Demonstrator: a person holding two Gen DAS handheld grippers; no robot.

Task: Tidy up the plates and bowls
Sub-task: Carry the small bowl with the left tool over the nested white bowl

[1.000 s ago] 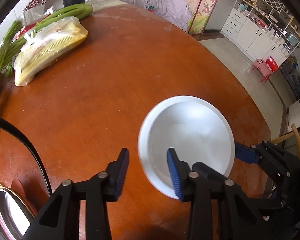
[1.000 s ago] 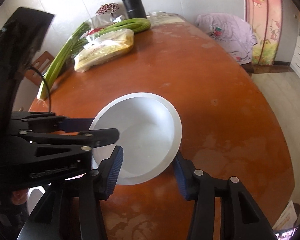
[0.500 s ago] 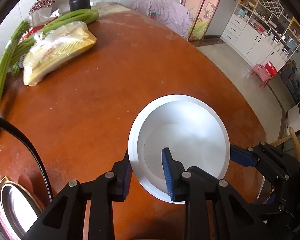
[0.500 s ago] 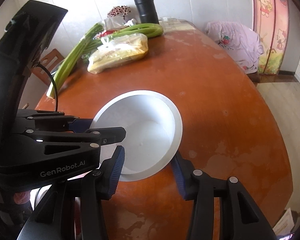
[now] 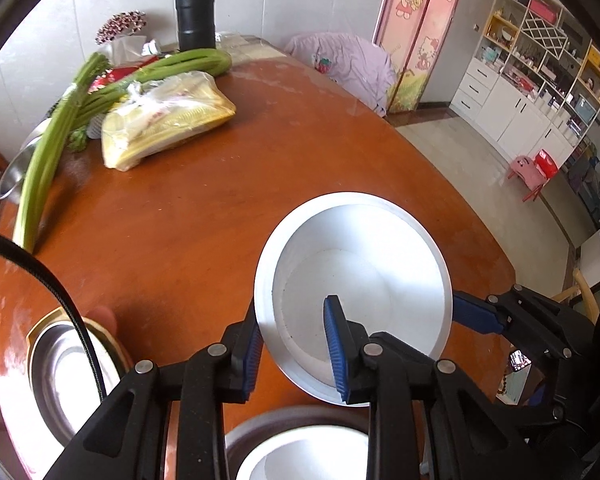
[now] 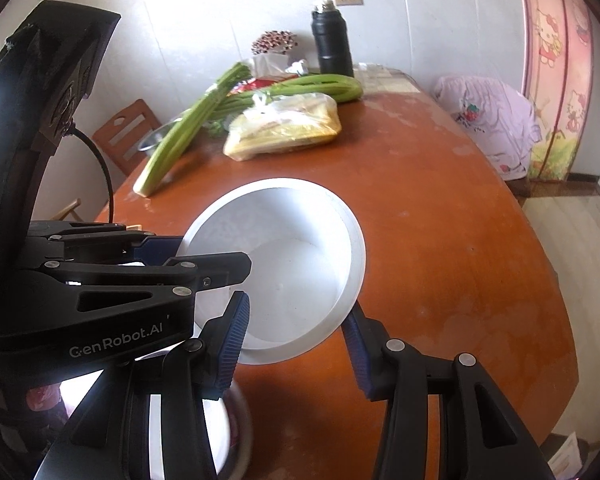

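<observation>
orange-brown wooden table (image 5: 228, 208) – left gripper (image 5: 294, 350) jaws pinching white bowl (image 5: 364, 264) rim, right gripper (image 6: 296, 350) jaws spread

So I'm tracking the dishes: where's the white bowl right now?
In both wrist views the white bowl is lifted above the table, its rim pinched by the left gripper.

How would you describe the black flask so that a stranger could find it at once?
Look to the far end of the round orange-brown table, by the tiled wall. Behind the green stalks stands the black flask, the only tall, dark, upright thing there.
</observation>
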